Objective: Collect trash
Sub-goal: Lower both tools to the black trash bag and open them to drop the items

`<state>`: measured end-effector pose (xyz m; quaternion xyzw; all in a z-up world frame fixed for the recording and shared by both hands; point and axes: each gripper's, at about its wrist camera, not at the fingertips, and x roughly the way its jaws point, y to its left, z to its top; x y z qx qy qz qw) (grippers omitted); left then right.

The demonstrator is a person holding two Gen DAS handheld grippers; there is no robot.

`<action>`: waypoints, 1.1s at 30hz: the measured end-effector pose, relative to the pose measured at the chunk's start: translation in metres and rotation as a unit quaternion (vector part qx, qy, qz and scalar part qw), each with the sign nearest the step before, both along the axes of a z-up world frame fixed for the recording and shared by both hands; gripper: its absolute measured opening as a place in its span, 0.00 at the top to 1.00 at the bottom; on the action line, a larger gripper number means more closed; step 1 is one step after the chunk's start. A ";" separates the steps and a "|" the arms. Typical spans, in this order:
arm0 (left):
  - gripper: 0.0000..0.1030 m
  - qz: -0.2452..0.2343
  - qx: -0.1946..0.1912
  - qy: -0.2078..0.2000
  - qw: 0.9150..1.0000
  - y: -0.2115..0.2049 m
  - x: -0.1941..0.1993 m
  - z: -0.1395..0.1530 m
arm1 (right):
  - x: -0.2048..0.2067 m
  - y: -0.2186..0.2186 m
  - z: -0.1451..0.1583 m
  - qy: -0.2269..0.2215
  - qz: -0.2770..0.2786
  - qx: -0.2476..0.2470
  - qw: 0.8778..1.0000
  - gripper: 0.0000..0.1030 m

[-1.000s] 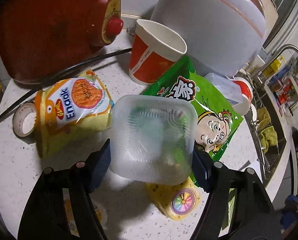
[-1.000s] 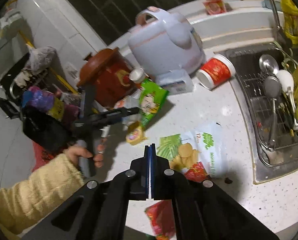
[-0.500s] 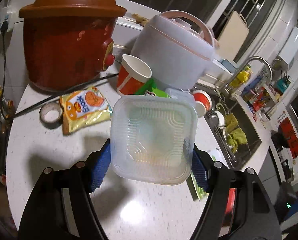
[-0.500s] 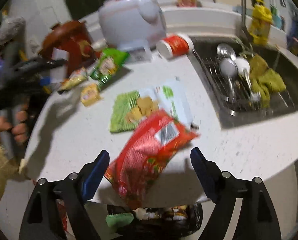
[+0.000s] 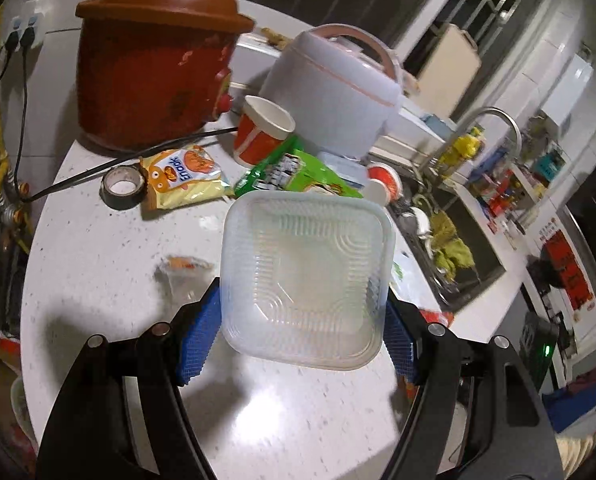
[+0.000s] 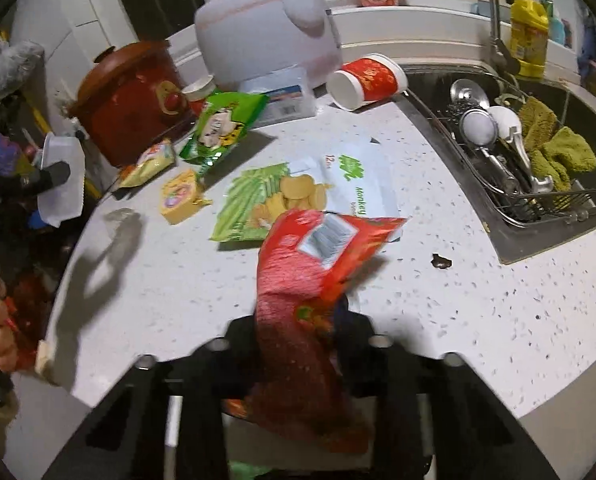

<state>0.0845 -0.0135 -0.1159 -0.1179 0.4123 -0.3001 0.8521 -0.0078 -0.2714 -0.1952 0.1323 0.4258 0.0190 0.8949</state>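
Two grippers hold trash: left gripper (image 5: 304,332) squeezes a clear square plastic tub (image 5: 306,276); right gripper (image 6: 298,344) has just closed narrow on a crinkly red snack bag (image 6: 302,292) at the bench's (image 6: 458,280) near edge. Carry both gently.

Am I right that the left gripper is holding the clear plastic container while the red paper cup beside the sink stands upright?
Not quite. The left gripper does hold the clear plastic container, but the red paper cup beside the sink lies on its side, as the right wrist view shows.

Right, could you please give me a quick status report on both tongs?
Left tongs clamped on clear plastic tub, lifted above counter. Right tongs just closing on red snack bag. Nothing blocking.
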 end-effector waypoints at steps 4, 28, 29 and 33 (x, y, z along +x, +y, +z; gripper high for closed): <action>0.32 -0.036 0.010 -0.001 0.999 -0.003 -0.032 0.003 | -0.018 0.003 0.023 -0.016 0.025 0.009 1.000 0.78; 0.31 -0.126 0.121 0.252 0.952 -0.054 -0.185 -0.273 | -0.103 0.065 -0.162 0.219 0.253 -0.062 0.940 0.76; 0.31 -0.114 0.135 0.265 0.948 -0.058 -0.181 -0.292 | -0.097 0.067 -0.183 0.237 0.250 -0.064 0.937 0.75; 0.29 -0.087 0.158 0.324 0.929 -0.061 -0.174 -0.351 | -0.088 0.069 -0.234 0.266 0.231 -0.098 0.931 0.46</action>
